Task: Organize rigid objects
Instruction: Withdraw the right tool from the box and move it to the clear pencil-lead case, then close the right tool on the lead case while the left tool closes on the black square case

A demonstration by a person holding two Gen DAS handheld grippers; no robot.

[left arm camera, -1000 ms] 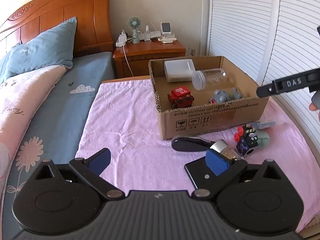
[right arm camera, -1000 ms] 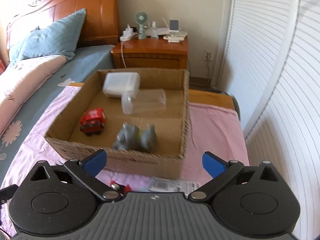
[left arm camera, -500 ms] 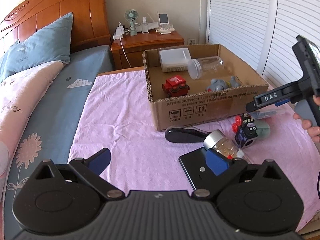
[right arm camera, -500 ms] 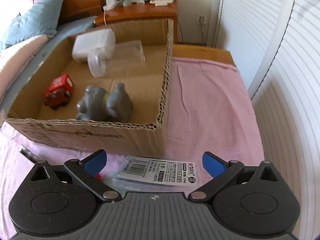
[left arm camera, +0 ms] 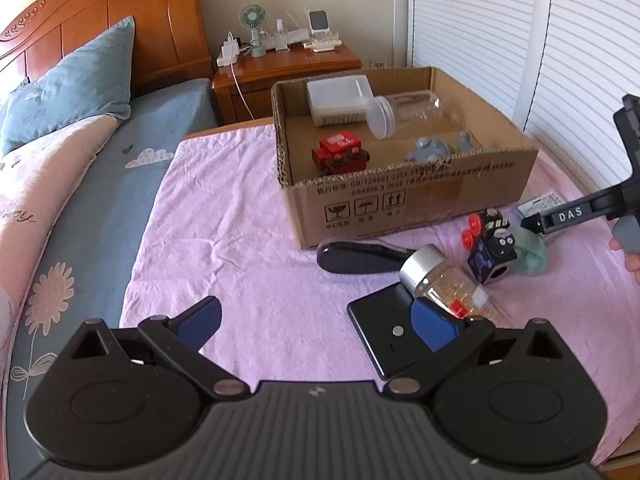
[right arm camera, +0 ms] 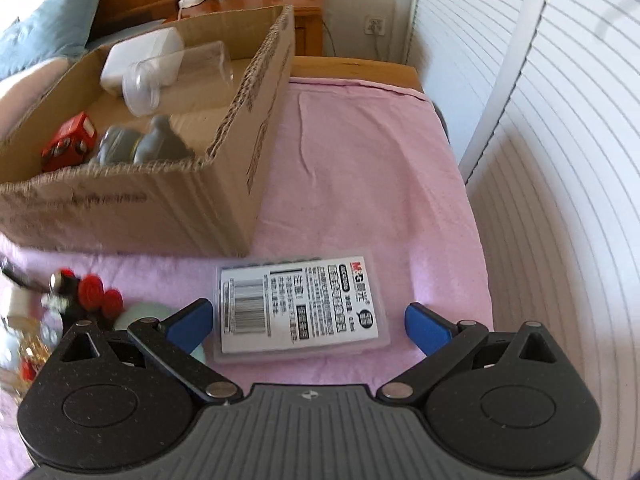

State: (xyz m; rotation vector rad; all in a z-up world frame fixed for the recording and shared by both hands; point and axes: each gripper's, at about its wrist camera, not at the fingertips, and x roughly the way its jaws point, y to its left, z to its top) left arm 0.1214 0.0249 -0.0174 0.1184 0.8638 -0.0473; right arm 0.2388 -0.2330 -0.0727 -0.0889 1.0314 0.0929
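Observation:
A cardboard box (left arm camera: 420, 196) on the pink cloth holds a red toy car (left arm camera: 340, 154), a grey toy animal (left arm camera: 430, 150), a clear jar (left arm camera: 400, 114) and a white case (left arm camera: 338, 98). In front of it lie a black handle (left arm camera: 356, 258), a silver-capped glass jar (left arm camera: 444, 284), a black slab (left arm camera: 384, 328) and a dark toy block with red wheels (left arm camera: 490, 246). My left gripper (left arm camera: 316, 322) is open and empty above the cloth. My right gripper (right arm camera: 308, 318) is open just over a clear labelled plastic case (right arm camera: 300, 306), fingers astride it.
A pale green round object (left arm camera: 530, 248) lies beside the toy block. The box's right wall (right arm camera: 264, 120) stands left of the labelled case. A wooden nightstand (left arm camera: 288, 68) with a fan stands behind. White shutter doors (right arm camera: 540, 120) close the right side. Bedding lies left.
My right gripper has dropped from over the box toward the labelled case, which now sits between its fingers. My left gripper has drawn back slightly, staying open.

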